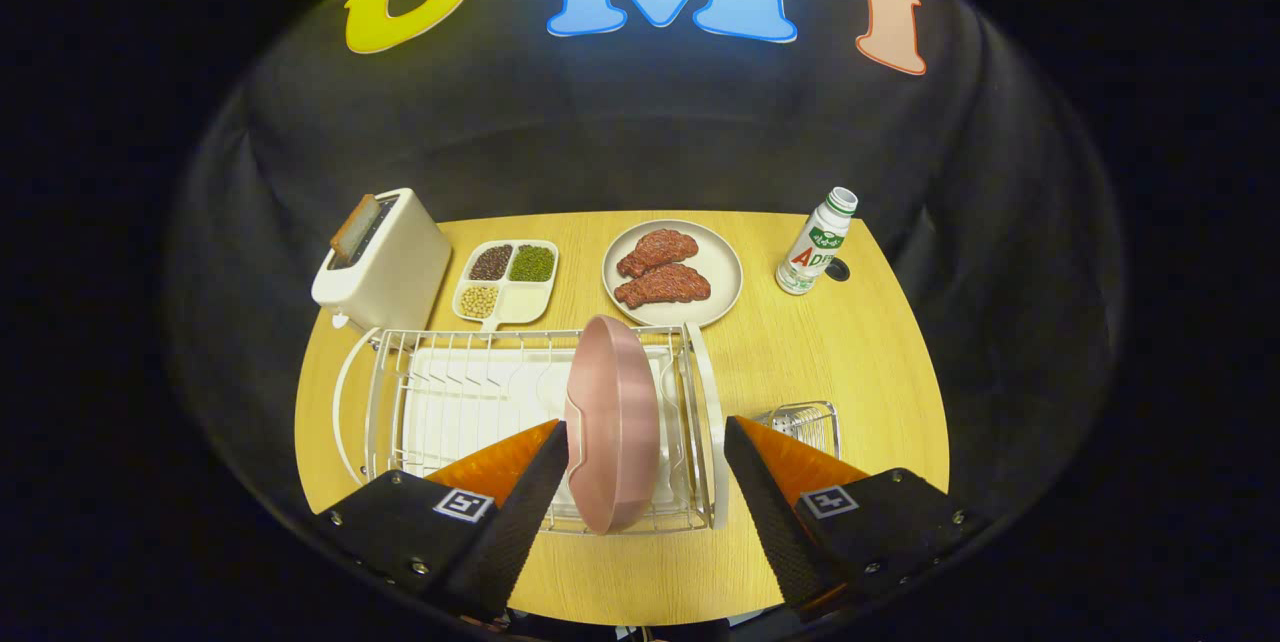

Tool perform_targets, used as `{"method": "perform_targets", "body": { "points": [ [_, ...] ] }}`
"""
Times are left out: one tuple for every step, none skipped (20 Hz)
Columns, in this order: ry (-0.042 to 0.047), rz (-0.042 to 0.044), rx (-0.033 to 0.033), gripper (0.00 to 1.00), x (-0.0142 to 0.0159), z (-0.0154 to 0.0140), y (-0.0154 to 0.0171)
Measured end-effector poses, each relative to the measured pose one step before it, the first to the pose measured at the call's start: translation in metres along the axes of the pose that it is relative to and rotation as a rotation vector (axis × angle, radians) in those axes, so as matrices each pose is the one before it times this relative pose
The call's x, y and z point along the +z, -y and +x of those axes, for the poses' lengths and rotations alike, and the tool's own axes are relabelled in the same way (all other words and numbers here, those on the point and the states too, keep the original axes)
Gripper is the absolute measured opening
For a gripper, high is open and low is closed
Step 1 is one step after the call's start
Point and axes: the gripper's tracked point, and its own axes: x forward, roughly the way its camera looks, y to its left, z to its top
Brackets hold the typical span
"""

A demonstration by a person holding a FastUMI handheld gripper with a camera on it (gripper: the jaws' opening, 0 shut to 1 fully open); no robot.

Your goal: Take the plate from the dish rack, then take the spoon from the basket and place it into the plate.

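A pink plate [612,422] stands on edge in the white wire dish rack [440,402], toward the rack's right end. My gripper [645,437] is open, and the plate sits between its two fingers. The left fingertip looks close to or touching the plate's left face, while the right finger stands well apart from the plate. A small wire basket [805,422] sits just right of the rack, partly hidden behind the right finger; I cannot make out the spoon inside it.
Beyond the rack on the round wooden table [850,352] are a white toaster [385,257] with a slice in it, a divided dish of beans [507,279], a plate with two meat pieces [672,272], and a small bottle [818,242] beside its black cap.
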Motion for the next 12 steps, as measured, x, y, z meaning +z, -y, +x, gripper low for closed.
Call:
{"method": "perform_targets", "body": {
  "points": [
    [-0.00811, 0.00671, -0.01754, 0.96, -0.00158, 0.00793, 0.0],
    [-0.00288, 0.00882, -0.01529, 0.93, 0.00032, 0.00068, 0.00071],
    [-0.01172, 0.0009, -0.02139, 0.82, -0.00141, 0.00562, 0.00068],
    [-0.00933, -0.00181, -0.01359, 0.81, -0.00263, 0.00402, -0.00056],
    [-0.00932, 0.00262, -0.01418, 0.81, 0.00061, 0.00562, -0.00068],
    [-0.00691, -0.00153, -0.02937, 0.81, -0.00051, 0.00449, 0.00455],
    [-0.00774, 0.00383, -0.01653, 0.74, 0.00025, 0.00644, 0.00034],
    [-0.01029, 0.00368, -0.01008, 0.72, -0.00213, 0.00283, -0.00097],
    [-0.01061, -0.00199, -0.02983, 0.72, -0.00335, 0.0102, 0.00313],
    [-0.01388, 0.00546, -0.034, 0.55, -0.00174, -0.00066, 0.00436],
    [-0.01501, -0.00204, -0.02245, 0.38, -0.00458, 0.00418, 0.00009],
    [0.00677, 0.0076, -0.02912, 0.31, -0.00059, -0.00302, 0.00023]
  ]
}}
